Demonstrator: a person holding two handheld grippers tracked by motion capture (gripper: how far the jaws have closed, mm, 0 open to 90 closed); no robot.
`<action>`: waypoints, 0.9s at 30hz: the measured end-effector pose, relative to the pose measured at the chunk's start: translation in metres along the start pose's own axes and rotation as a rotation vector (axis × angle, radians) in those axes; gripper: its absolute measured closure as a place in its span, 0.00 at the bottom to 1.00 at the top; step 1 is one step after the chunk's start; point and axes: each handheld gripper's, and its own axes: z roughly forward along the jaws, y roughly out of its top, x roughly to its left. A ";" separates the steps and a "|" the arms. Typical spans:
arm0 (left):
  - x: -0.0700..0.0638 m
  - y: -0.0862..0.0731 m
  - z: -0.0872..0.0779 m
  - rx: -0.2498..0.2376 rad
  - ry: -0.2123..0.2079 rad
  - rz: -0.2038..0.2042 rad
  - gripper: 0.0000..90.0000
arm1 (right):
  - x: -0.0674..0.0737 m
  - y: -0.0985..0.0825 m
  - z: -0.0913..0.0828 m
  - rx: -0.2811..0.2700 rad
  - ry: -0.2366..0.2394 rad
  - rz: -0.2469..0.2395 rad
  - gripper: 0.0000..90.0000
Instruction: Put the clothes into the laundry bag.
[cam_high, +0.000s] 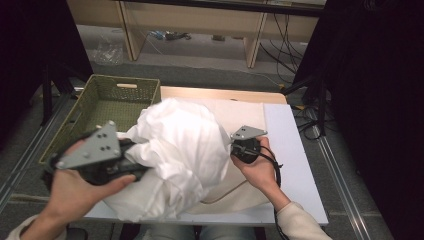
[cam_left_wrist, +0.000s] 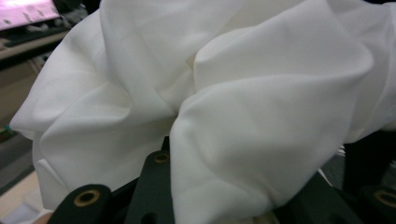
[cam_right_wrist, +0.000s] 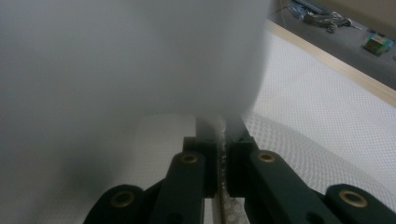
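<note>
Cloth, white and bunched above the table, is clamped by both closed claws, left and right.

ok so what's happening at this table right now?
A person holds a claw in each hand and is handling a bunched white cloth over the table. The right claw is shut on a mesh-like fabric edge. The left claw is pushed into the cloth's other side; its grip is hidden by folds. A green woven basket sits at the table's far left.
</note>
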 end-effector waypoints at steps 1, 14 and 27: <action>0.000 -0.004 0.011 0.018 -0.025 0.034 0.79 | 0.001 0.000 0.000 -0.001 0.004 0.013 0.97; 0.008 -0.060 0.139 0.319 -0.083 -0.088 0.78 | 0.006 0.008 0.002 -0.013 0.016 0.041 0.99; 0.044 -0.087 0.209 0.510 0.022 -0.156 0.75 | 0.021 0.015 -0.005 -0.035 0.040 0.006 0.99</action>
